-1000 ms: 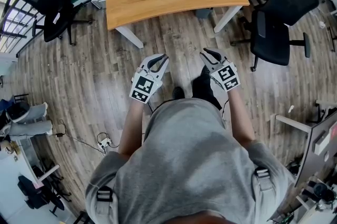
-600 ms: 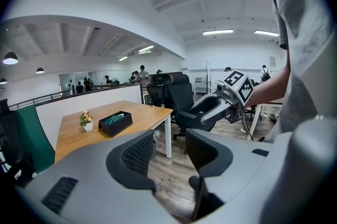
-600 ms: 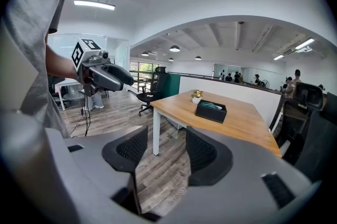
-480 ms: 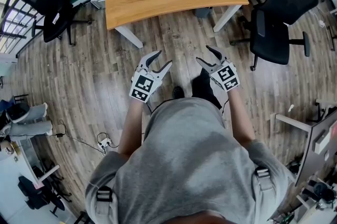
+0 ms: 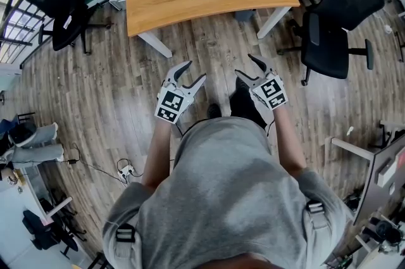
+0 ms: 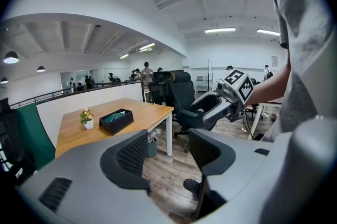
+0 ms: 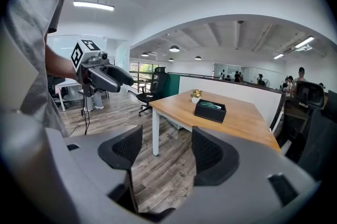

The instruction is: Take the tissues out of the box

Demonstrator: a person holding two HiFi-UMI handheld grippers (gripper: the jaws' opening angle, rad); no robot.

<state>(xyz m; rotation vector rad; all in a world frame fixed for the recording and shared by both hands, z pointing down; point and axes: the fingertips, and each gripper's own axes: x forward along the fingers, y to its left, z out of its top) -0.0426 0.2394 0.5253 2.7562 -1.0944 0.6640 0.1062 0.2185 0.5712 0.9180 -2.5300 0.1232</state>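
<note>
Nothing here I can actually read, no text, brand or number. The closest thing is the black-and-white square code patterns. One is on the left cube [image 5: 171, 104] of the left gripper [image 5: 195, 71], around 9 o'clock in the head view. The other is on the right cube [image 5: 271, 92] of the right gripper [image 5: 245, 65], around 3 o'clock.
</note>
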